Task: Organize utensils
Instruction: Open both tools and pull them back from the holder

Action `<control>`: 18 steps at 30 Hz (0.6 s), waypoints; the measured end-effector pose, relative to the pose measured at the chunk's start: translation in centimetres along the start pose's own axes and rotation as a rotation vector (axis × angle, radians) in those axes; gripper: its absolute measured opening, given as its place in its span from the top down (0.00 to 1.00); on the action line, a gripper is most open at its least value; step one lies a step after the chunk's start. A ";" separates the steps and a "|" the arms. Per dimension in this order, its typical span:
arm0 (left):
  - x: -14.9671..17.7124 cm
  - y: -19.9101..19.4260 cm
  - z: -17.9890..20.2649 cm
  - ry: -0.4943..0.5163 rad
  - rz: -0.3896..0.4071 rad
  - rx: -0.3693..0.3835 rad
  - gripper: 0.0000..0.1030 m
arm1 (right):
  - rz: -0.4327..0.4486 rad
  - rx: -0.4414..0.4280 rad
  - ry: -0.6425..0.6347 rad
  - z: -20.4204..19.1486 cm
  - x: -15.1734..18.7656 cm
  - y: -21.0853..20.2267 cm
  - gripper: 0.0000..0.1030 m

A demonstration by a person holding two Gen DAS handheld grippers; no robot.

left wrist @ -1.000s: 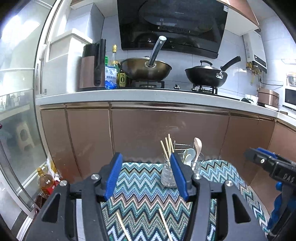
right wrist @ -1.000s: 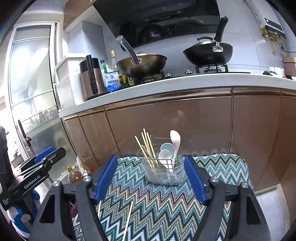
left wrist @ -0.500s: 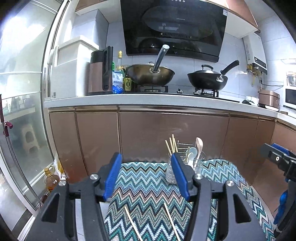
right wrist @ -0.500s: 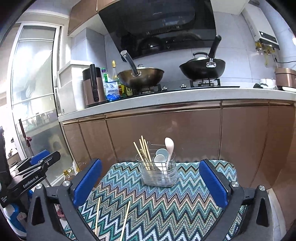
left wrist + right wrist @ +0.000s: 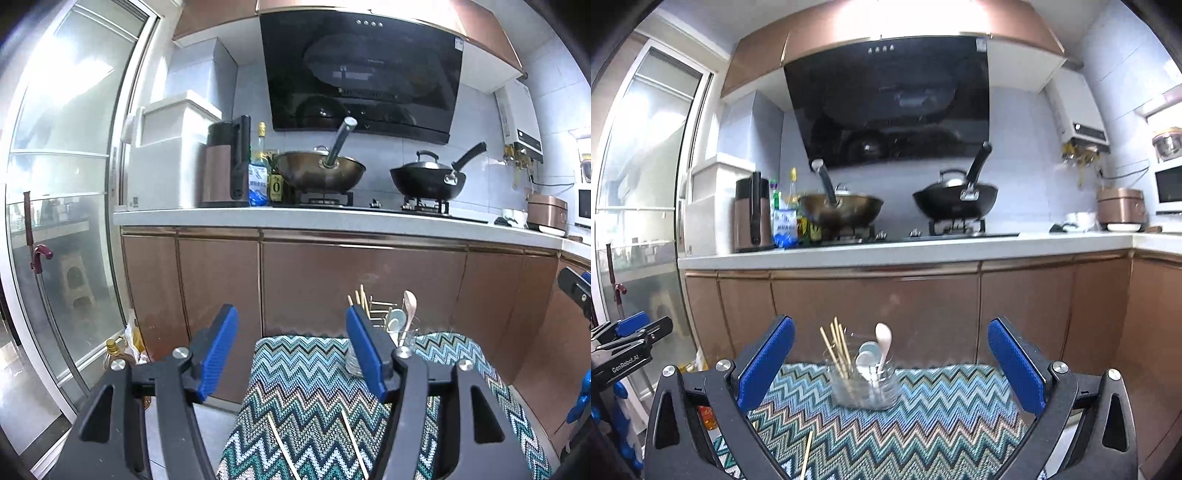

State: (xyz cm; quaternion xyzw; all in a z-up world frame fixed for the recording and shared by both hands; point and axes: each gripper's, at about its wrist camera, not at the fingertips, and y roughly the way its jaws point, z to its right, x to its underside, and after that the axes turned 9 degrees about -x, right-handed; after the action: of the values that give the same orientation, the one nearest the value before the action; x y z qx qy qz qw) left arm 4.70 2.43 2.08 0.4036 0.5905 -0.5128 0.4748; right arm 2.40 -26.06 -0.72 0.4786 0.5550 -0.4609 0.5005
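Brightness: I see a well-lit kitchen in both views.
Light source: daylight comes through the glass door (image 5: 62, 155) on the left; it is washed out to white.
Glare: in my right view the upper cabinets (image 5: 886, 18) blow out; the black range hood (image 5: 364, 74) shows reflections.
Blur: my right view is soft, and the utensil holder (image 5: 864, 384) and wok (image 5: 840, 214) smear.
Distortion: the counter edge (image 5: 332, 221) bows, and the corners go black.
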 end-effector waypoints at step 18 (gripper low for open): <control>-0.8 -2.8 -2.0 -0.054 0.062 -0.050 0.39 | 0.061 -0.002 -0.023 -0.5 -0.7 -2.1 0.00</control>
State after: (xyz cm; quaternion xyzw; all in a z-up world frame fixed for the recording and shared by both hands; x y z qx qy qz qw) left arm 1.92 4.00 3.51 0.3958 0.5773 -0.4938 0.5159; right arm 0.29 -25.86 0.05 0.4894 0.5350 -0.4502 0.5211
